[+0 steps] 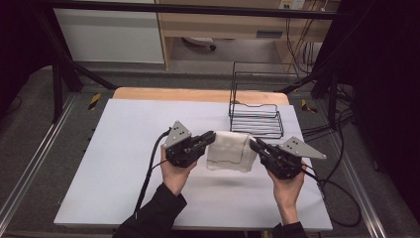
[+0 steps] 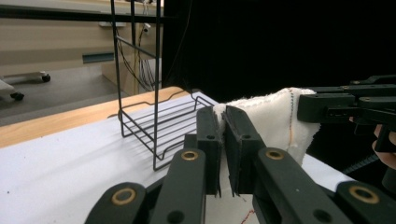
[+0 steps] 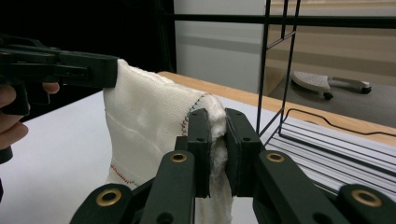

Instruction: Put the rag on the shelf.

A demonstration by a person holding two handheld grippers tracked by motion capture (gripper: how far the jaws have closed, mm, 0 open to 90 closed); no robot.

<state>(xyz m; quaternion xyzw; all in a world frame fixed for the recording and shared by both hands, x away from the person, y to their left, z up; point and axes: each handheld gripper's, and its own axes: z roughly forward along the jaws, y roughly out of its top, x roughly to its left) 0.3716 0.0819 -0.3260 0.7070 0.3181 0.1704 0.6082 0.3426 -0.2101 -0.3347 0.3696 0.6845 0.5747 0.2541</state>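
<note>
White table sheet point(image 1: 124, 163) bears black wire rack point(image 1: 256, 119).

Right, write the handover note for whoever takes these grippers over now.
Left gripper: shut on the left top corner of the white cloth.
Right gripper: shut on the right top corner.
The cloth hangs folded between them, over the white table, just in front of the black wire rack.
Done: cloth picked up and held by both corners.
Left: probably carry it to the rack and let go; the rack holds nothing yet.
</note>
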